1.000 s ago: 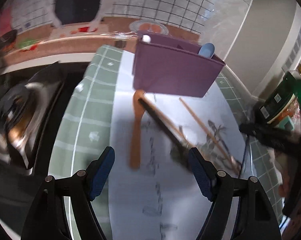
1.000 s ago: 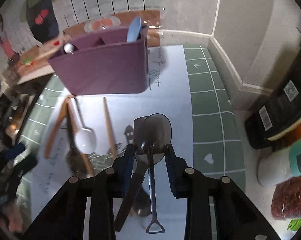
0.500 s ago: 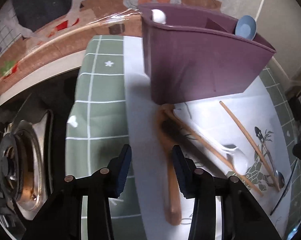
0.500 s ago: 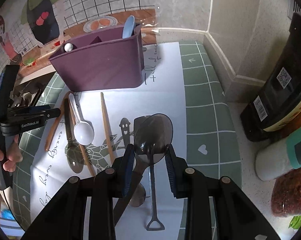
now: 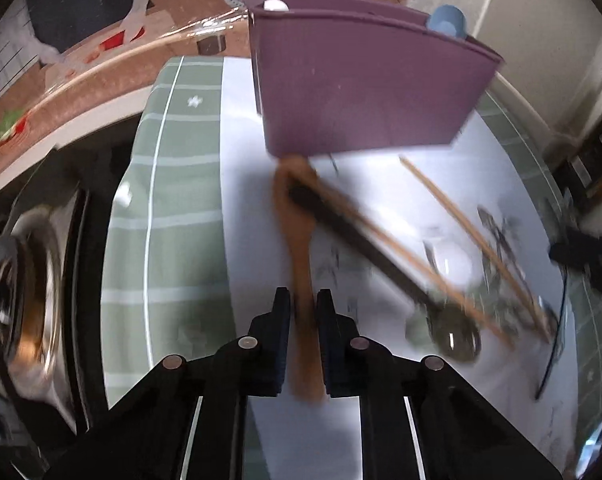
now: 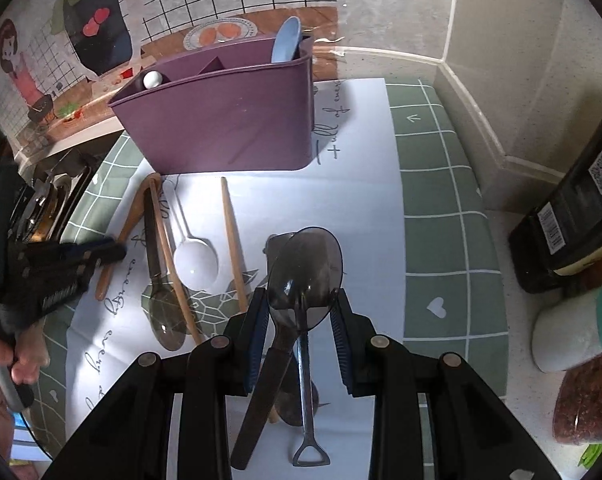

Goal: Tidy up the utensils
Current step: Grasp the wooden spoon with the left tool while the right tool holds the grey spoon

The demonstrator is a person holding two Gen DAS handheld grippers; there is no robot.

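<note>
The left tongs (image 5: 303, 312) have just been closing and now pinch the handle of the long brown wooden spoon (image 5: 297, 220), which lies on the tabletop (image 6: 441, 216) before the purple plastic utensil caddy (image 6: 229, 120); it looks light and stiff, so this handle grip should hold. The right tongs (image 6: 299, 312) grip a smoky translucent plastic spoon (image 6: 307, 272) at its slippery bowl. The caddy holds a pale blue spoon (image 6: 285, 40) and a white-tipped utensil (image 6: 153, 79).

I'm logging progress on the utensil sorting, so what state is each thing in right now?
left gripper: jaws just closed onto the wooden spoon's handle
wooden spoon: lying on the mat, gripped
right gripper: shut on the smoky spoon
smoky spoon: held by its bowl
purple caddy: upright, holding a blue spoon
white spoon: lying loose on the mat
</note>
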